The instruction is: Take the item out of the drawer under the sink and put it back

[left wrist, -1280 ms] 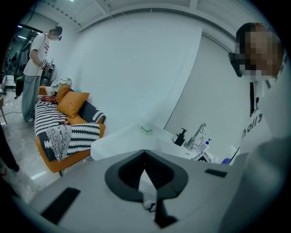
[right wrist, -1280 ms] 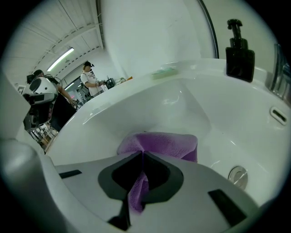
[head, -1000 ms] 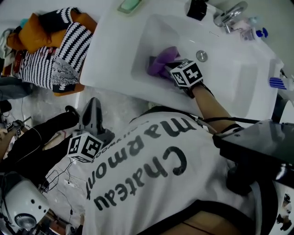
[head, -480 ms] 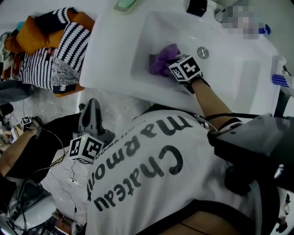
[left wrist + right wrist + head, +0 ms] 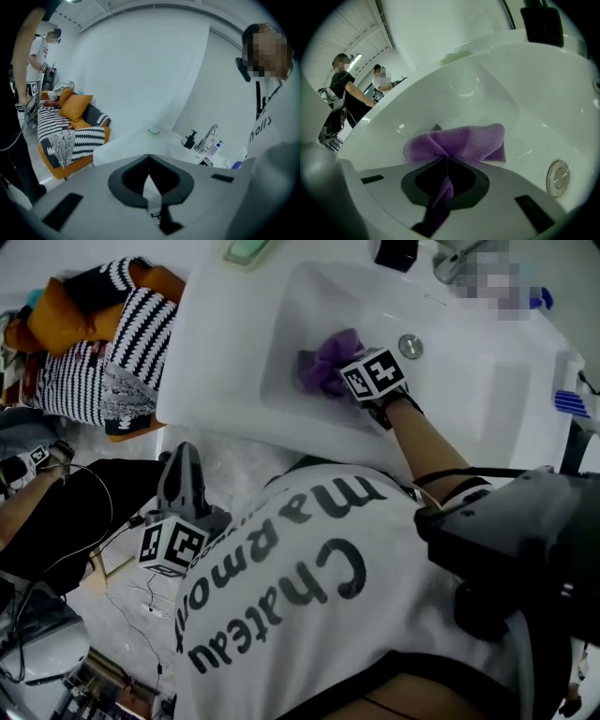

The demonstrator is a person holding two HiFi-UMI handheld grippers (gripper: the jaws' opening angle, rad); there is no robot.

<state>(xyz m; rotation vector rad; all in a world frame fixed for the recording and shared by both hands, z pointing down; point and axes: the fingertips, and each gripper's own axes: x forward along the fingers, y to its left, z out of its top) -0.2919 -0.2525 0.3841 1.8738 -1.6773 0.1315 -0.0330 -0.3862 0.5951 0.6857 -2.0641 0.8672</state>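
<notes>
A purple cloth [image 5: 323,362] hangs bunched inside the white sink basin [image 5: 450,399]. My right gripper [image 5: 343,381] reaches down into the basin and is shut on it. In the right gripper view a fold of the cloth [image 5: 459,140] is pinched between the closed jaws of the right gripper [image 5: 447,158], and the rest lies against the basin wall [image 5: 440,93]. My left gripper [image 5: 185,457] is held low by my side in front of the sink, away from the cloth. Its jaws meet at the tip of the left gripper [image 5: 149,157] with nothing between them. No drawer is in view.
The drain [image 5: 410,345] lies just right of the cloth. A faucet [image 5: 452,266], black soap dispenser [image 5: 394,251] and green soap dish [image 5: 246,249] stand along the sink's back edge. An orange sofa with a striped blanket [image 5: 103,343] is at the left. Cables and another person's arm [image 5: 37,465] are at the far left.
My right gripper has sunk slightly deeper into the basin with the cloth still in it. The left gripper has stayed where it was. The other person's arm at the far left has shifted.
</notes>
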